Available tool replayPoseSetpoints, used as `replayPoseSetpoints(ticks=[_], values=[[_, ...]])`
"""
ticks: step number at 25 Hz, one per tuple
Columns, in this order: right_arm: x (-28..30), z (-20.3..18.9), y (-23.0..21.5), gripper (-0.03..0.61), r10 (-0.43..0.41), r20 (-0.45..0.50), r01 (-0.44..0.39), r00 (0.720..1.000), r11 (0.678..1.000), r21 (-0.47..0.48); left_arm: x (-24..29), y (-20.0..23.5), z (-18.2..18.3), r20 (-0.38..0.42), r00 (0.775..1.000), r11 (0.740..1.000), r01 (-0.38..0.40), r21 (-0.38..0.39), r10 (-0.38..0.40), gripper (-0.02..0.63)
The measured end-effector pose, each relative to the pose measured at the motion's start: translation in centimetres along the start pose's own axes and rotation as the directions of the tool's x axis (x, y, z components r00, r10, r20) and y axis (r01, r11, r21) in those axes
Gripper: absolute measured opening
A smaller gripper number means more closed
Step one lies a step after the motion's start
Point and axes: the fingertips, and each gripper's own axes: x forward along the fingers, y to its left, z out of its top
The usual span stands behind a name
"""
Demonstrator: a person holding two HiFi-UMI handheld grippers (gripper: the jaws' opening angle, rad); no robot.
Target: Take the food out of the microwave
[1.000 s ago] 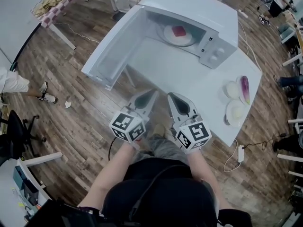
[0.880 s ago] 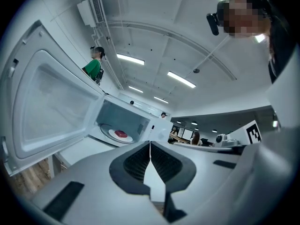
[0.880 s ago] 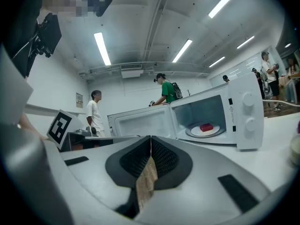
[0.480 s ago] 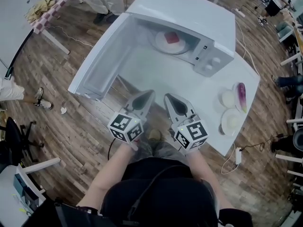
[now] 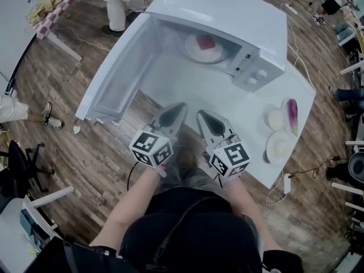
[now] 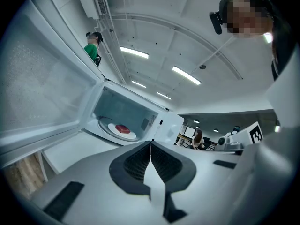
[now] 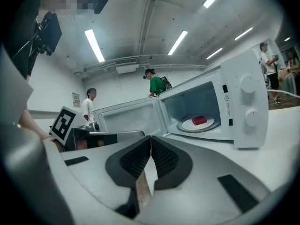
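With the left tool (image 5: 178, 107) and right tool (image 5: 202, 114) both closed on nothing, the small red food block (image 5: 205, 41) on its white plate (image 5: 190, 48), far inside the open white microwave (image 5: 227, 10), probably risked being shoved, not gripped.

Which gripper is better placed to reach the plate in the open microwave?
Probably right: the right gripper sits more squarely before the plate, while the left gripper is nearer the open door. Both are shut.

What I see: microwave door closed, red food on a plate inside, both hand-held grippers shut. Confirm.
Wrong: the head view shows the microwave door swung open. Correct: red food on the plate inside, left hand-held gripper and right hand-held gripper shut.
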Motion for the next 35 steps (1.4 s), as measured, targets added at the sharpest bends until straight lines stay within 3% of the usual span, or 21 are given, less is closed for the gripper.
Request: replayPoseSetpoints(ticks=[10,17,24,27,29,35], values=[[2.7,0.5,-4.4,0.02,-0.099,-0.029,0.1,0.995,0.994,0.044,4.3,2.3,1.0,-0.032,0.999,0.999,0.032,-0.034,-0.033,0.016],[5.1,0.0,-7.7,0.02,-0.198,-0.092,0.206,0.976,0.975,0.082,7.0,4.7,1.2,-0.069,0.997,0.998,0.04,-0.043,-0.043,0.015],[7.4,-0.1,-10.4,0.021,-0.246,-0.127,0.262,0.961,0.957,0.123,9.2,6.4,1.1,-0.097,0.994,0.997,0.049,-0.065,-0.055,0.016],[8.7,0.1,-11.1,0.031,-0.265,-0.154,0.277,0.952,0.959,0.061,9.7,7.3,0.9,-0.117,0.992,0.996,0.042,-0.076,-0.051,0.016],[9.6,0.2,-11.9,0.083,-0.283,-0.16,0.292,0.946,0.956,0.036,10.1,7.9,0.6,-0.133,0.99,0.996,0.036,-0.08,-0.047,0.017],[10.8,0.1,-15.1,0.127,-0.39,-0.162,0.416,0.906,0.889,0.19,11.4,10.4,0.1,-0.187,0.982,0.999,-0.02,-0.044,0.012,0.017]])
